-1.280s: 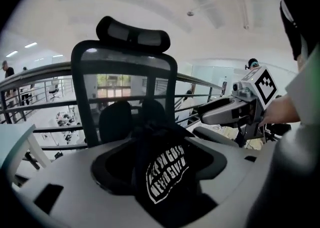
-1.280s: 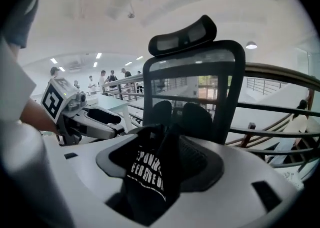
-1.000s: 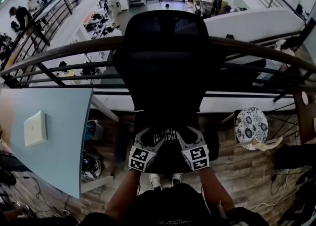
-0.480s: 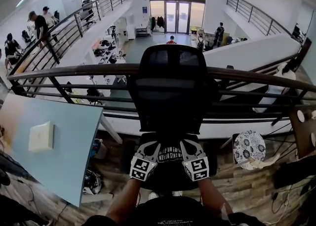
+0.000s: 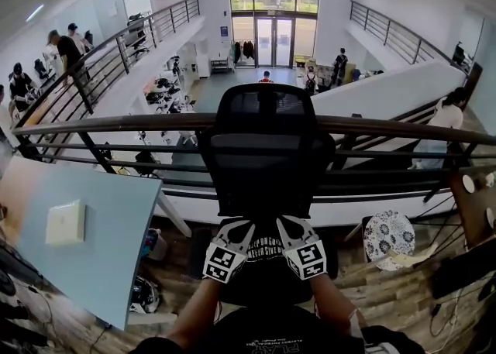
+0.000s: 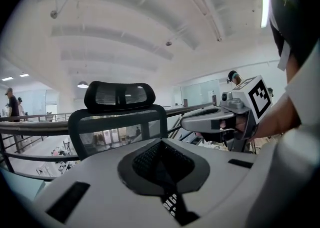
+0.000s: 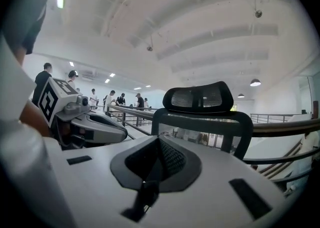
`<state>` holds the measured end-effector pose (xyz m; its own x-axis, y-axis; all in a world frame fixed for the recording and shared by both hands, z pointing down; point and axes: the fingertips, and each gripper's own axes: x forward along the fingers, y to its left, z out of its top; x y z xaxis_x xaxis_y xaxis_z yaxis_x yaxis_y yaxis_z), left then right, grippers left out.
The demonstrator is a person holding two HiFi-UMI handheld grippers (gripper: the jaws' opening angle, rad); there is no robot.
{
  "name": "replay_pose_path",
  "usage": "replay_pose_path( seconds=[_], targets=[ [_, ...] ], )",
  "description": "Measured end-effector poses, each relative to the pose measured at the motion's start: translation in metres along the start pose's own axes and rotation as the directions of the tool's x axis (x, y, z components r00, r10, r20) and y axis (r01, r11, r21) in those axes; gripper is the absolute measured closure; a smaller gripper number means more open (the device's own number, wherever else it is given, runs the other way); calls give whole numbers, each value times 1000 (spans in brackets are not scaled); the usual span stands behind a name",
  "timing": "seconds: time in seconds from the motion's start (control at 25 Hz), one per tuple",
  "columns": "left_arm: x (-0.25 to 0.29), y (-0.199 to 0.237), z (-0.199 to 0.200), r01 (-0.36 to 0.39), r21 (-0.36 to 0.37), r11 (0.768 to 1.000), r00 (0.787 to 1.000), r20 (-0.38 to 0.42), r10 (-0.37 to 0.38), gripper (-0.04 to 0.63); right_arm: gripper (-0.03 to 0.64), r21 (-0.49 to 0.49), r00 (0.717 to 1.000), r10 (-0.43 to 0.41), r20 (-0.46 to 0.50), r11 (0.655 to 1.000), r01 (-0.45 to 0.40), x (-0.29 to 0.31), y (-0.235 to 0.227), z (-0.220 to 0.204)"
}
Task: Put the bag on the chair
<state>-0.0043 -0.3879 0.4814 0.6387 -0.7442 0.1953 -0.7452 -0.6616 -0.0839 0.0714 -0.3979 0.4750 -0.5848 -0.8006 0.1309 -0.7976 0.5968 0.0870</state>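
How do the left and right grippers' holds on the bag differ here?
The left gripper pinches a black strap of the bag that shows white lettering; the strap in the right gripper looks plain black. The left gripper holds the bag's left end, the right gripper its right end. Shared: both are shut on the bag, about level, before the backrest of the office chair.

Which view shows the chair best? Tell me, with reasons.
The head view: the chair shows nearly whole, standing at the railing. The left gripper view and right gripper view catch only its headrest and upper backrest.
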Motion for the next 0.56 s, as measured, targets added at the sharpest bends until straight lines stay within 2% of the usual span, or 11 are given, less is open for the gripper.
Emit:
replay_pose_path(
  seconds=[0.36,0.56],
  targets=[
    [-3,3,14,-11,8,1000,1000,26,11,584,598,-45,998,-8,68,999,11,-5,-14,38],
    [-5,0,11,-18,-14,1000,1000,26,18,583,598,-16,999,-6,46,1000,7,-5,-14,25]
  ],
)
